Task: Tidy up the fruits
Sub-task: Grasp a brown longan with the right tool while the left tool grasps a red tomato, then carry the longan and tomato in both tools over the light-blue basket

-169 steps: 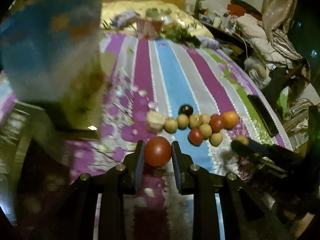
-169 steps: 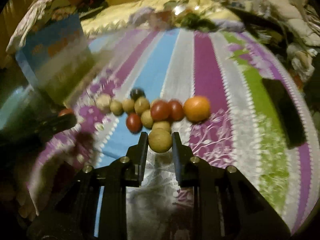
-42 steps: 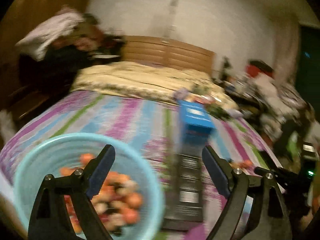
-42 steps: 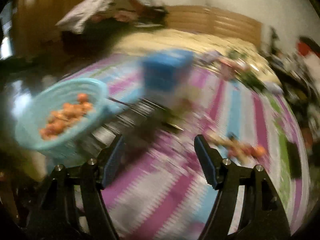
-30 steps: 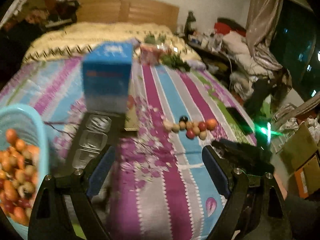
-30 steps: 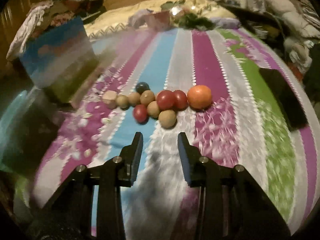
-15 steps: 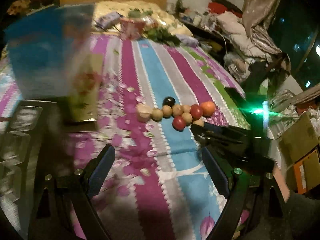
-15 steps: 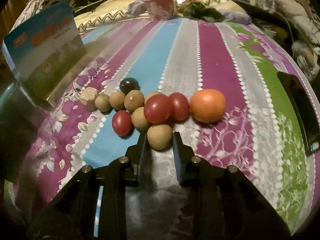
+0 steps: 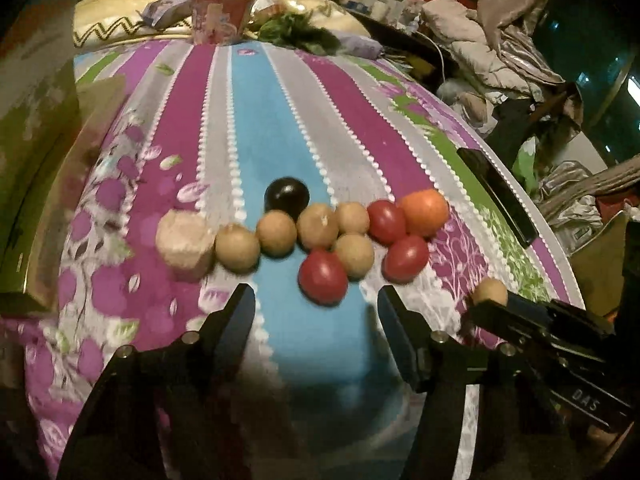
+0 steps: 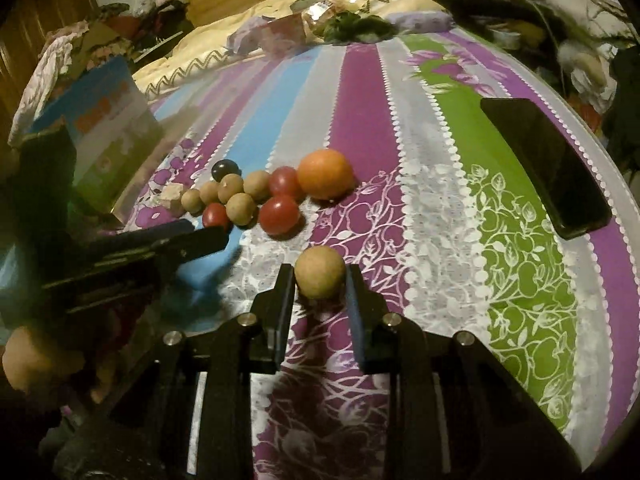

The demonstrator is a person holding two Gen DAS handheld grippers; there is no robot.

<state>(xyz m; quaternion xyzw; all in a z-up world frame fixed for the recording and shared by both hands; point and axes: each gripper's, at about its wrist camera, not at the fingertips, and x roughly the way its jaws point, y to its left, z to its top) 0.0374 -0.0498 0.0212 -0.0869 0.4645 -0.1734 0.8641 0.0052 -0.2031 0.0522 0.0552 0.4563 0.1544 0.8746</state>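
A row of small fruits lies on the striped bedspread (image 9: pixel 248 128): tan round fruits, red tomatoes, a dark plum (image 9: pixel 286 196) and an orange (image 9: pixel 425 211). My left gripper (image 9: pixel 316 306) is open and empty, just in front of a red tomato (image 9: pixel 322 277). My right gripper (image 10: pixel 320 280) is shut on a tan round fruit (image 10: pixel 320 272), held just off the cloth to the right of the row. It also shows in the left wrist view (image 9: pixel 489 293). The orange (image 10: pixel 325 174) and the row show in the right wrist view.
A black phone (image 10: pixel 544 172) lies at the right edge of the bed. A blue and green box (image 10: pixel 108 136) stands at the left of the fruit row. Packets and leafy greens (image 9: pixel 296 32) sit at the far end. Clutter lies beyond the right bedside.
My right gripper has closed on the tan fruit and pulled it back and right out of the row. My left gripper has moved in close to the fruits, still open.
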